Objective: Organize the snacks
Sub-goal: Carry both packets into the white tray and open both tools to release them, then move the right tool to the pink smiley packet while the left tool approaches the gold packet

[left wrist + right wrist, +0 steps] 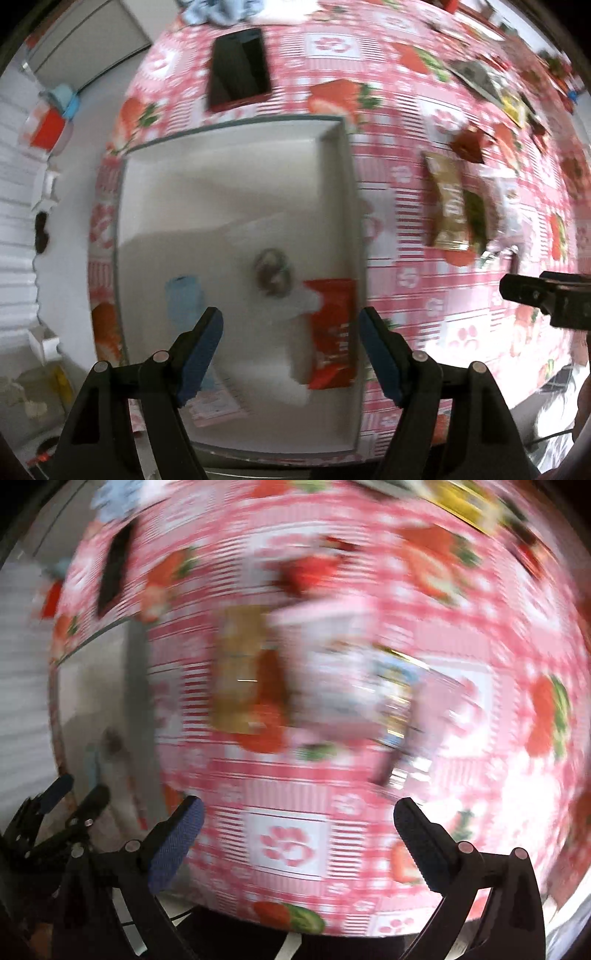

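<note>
A white open box [332, 133] lies on the strawberry-print tablecloth [402, 122]. Inside it are a red snack packet [334, 332], a clear wrapped round snack [273, 273] and a light blue packet [183, 299]. My left gripper [291, 350] hangs open and empty over the box. Right of the box lie a gold packet [448, 203], a green one [476, 218] and a dark red one [469, 142]. My right gripper [299, 834] is open and empty above the cloth, in front of the blurred gold packet [240, 672] and a pink-white packet [332, 672].
A black phone [238, 70] lies beyond the box. More packets [480, 77] are scattered at the far right of the table. A blue cloth [214, 11] sits at the far edge. The table's left edge runs beside the box. The right wrist view is heavily blurred.
</note>
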`<action>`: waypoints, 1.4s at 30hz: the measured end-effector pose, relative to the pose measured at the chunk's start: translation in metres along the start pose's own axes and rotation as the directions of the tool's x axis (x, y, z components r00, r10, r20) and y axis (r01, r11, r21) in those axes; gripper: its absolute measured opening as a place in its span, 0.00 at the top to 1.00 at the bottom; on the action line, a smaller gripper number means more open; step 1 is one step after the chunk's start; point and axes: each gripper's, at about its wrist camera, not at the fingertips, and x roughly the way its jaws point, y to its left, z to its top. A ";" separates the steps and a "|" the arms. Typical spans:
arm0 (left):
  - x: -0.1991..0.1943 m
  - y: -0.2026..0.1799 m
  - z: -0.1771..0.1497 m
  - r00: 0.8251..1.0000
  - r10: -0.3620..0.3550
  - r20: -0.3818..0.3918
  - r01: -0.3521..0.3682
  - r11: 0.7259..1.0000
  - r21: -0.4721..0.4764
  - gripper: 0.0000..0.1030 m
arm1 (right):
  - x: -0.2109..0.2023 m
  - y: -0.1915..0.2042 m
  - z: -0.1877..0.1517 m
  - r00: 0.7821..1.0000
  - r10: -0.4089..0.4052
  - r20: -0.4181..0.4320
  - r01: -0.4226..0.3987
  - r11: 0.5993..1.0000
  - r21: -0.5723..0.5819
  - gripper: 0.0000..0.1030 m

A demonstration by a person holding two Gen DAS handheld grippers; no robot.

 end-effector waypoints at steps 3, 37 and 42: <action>-0.003 -0.025 0.006 1.000 -0.018 0.007 0.018 0.998 0.058 0.23 | 0.002 -0.032 -0.012 1.000 -0.017 0.000 0.017 0.997 0.080 0.00; 0.064 -0.102 0.101 0.999 -0.018 -0.051 0.022 0.997 0.075 0.19 | 0.027 -0.114 0.025 0.989 -0.146 -0.011 0.145 0.973 0.181 0.00; 0.055 -0.101 0.116 0.998 -0.048 -0.036 0.051 0.996 0.071 0.19 | 0.024 -0.126 0.018 0.989 -0.148 0.002 0.145 0.968 0.203 0.00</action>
